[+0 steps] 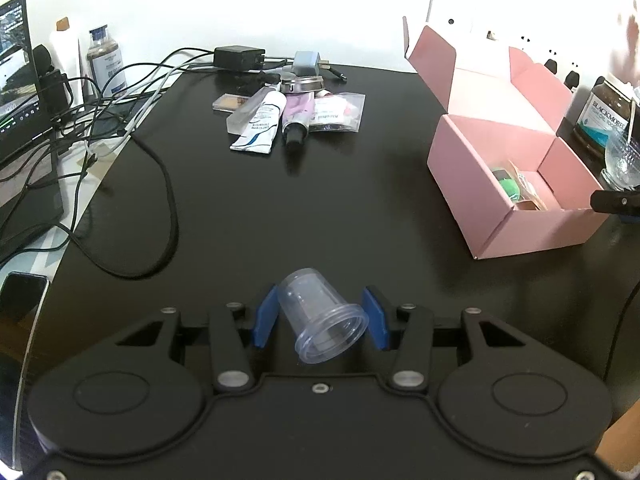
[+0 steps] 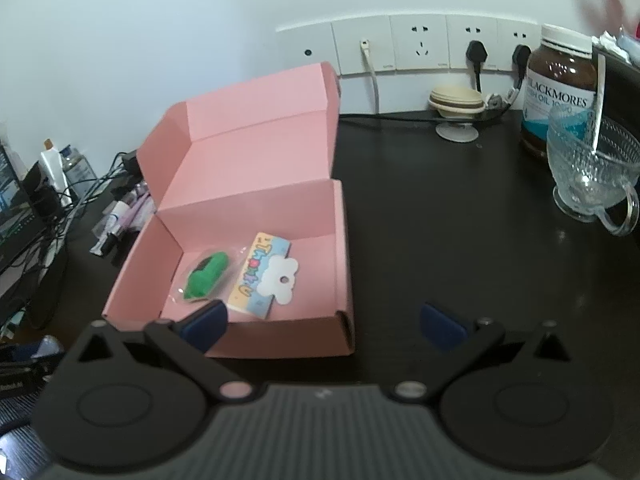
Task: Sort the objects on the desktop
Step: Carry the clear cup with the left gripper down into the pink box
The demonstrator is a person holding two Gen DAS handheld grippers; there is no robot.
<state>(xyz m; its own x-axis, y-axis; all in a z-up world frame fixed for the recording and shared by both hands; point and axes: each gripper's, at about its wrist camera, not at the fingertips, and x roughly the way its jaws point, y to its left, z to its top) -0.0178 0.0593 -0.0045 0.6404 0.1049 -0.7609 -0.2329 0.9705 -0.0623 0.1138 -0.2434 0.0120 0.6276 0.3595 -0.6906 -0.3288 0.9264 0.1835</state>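
Note:
A small clear plastic cup (image 1: 326,320) lies tilted between the blue pads of my left gripper (image 1: 320,316), which is shut on it just above the black desk (image 1: 280,220). An open pink box (image 1: 500,200) stands to the right. Inside the pink box (image 2: 280,336) lie a green item (image 2: 206,276) and a colourful card (image 2: 264,276). My right gripper (image 2: 324,326) is open at the box's near right corner, nothing between its fingers. Farther back lie a white tube (image 1: 262,124), a purple tube (image 1: 298,116) and a clear packet (image 1: 336,112).
Tangled cables (image 1: 132,128) and a laptop (image 1: 16,80) fill the left side, with a phone (image 1: 20,296) at the near left edge. A brown bottle (image 2: 560,88) and a glass cup (image 2: 588,168) stand at the right. Wall sockets (image 2: 420,44) line the back.

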